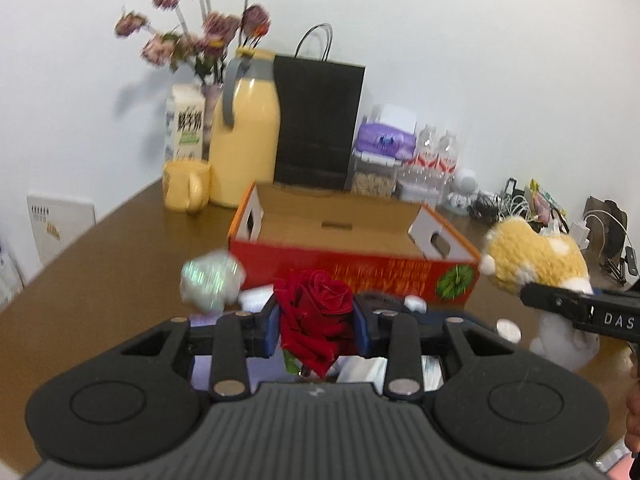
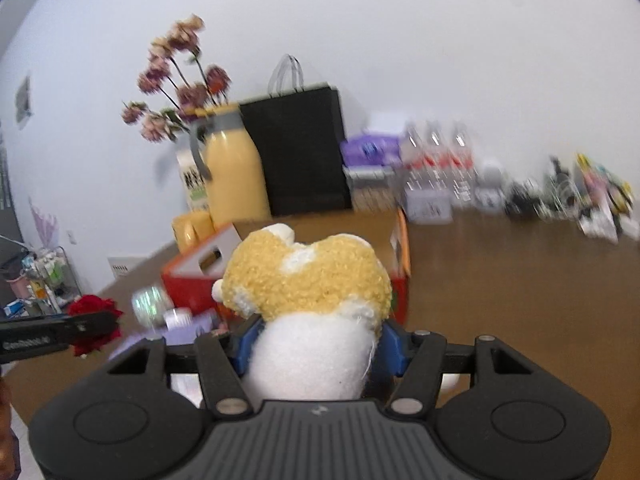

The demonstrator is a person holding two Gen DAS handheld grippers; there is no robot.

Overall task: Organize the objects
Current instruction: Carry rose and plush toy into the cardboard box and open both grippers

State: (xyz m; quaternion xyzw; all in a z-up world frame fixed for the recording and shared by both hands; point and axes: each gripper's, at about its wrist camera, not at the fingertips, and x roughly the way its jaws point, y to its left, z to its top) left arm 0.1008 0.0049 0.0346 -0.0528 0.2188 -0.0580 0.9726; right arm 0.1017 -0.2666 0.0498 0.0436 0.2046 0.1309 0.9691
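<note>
The left claw [image 1: 316,326] was clenched on a red rose [image 1: 316,304], its blue pads pressed against the bloom, raised above the brown counter [image 1: 120,248] just before the open red box [image 1: 352,256]. The right claw [image 2: 318,346] gripped a yellow-and-white plush toy [image 2: 308,304] by its white body, level beside the box.
</note>
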